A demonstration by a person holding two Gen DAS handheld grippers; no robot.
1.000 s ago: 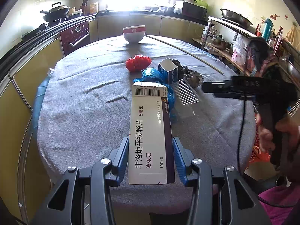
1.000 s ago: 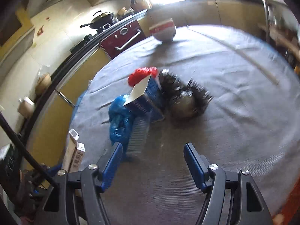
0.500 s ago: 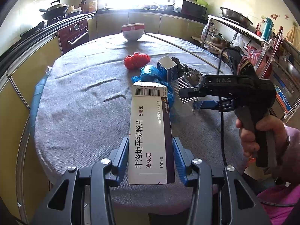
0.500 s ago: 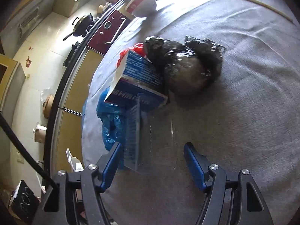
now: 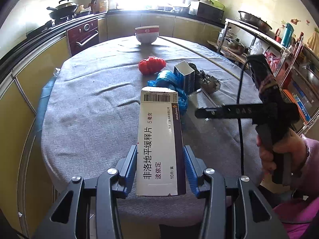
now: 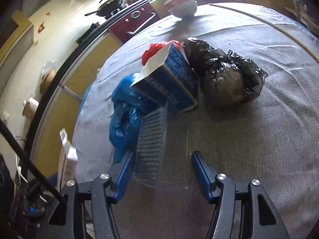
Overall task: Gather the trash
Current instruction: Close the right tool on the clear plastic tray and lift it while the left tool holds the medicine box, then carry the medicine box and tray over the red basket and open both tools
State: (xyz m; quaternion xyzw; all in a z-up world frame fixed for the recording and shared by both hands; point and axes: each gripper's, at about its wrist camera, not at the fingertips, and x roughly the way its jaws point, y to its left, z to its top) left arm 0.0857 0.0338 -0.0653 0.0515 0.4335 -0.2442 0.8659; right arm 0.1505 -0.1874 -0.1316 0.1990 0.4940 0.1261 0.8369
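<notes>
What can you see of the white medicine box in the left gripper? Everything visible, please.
The white medicine box is a long, flat carton that looks like cardboard, with black Chinese print running along its length, a barcode at the far end and a dark purple side edge. It looks intact and closed. The left gripper is shut on its near end, blue pads pressed on both long sides, so it sticks out forward above the grey tablecloth. Its far end overlaps the blue plastic bag in view; contact cannot be told.
</notes>
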